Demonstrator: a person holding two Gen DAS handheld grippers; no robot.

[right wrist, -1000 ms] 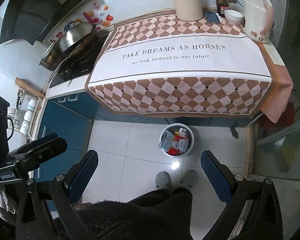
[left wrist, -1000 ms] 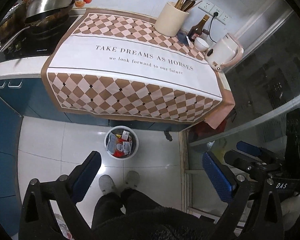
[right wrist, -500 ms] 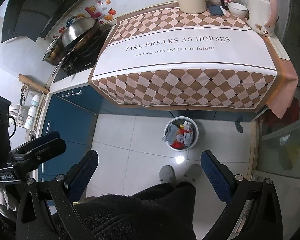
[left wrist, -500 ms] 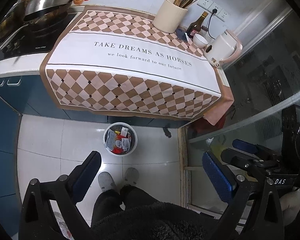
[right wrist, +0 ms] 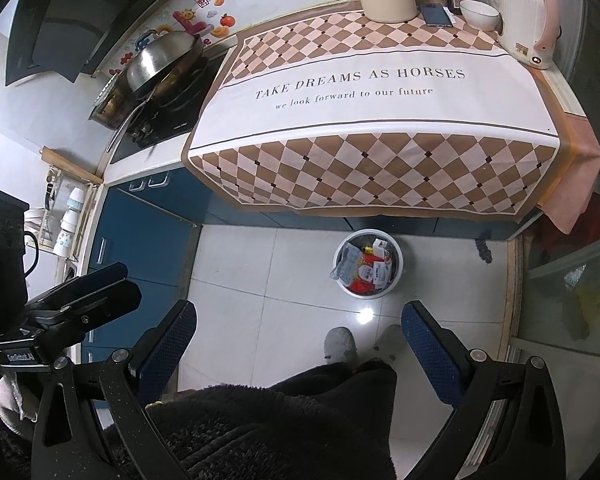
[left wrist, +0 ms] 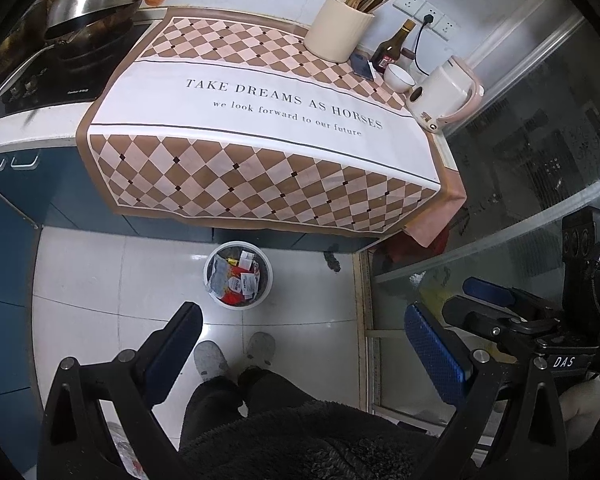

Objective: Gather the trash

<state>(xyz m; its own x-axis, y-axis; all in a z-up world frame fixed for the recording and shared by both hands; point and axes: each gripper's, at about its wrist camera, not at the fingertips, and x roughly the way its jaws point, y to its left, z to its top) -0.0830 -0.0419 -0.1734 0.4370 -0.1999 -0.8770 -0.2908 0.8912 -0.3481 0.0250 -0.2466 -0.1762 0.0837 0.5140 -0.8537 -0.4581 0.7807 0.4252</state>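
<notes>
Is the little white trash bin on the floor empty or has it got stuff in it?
It has stuff in it. The white trash bin stands upright with wrappers piled inside.

The trash bin [left wrist: 238, 276] now sits higher in both frames, farther from the fingertips. The countertop cloth [right wrist: 364, 92] fills more of the view.

Labels on wrappers [left wrist: 236, 284] in the bin [left wrist: 220, 258] are illegible.
</notes>
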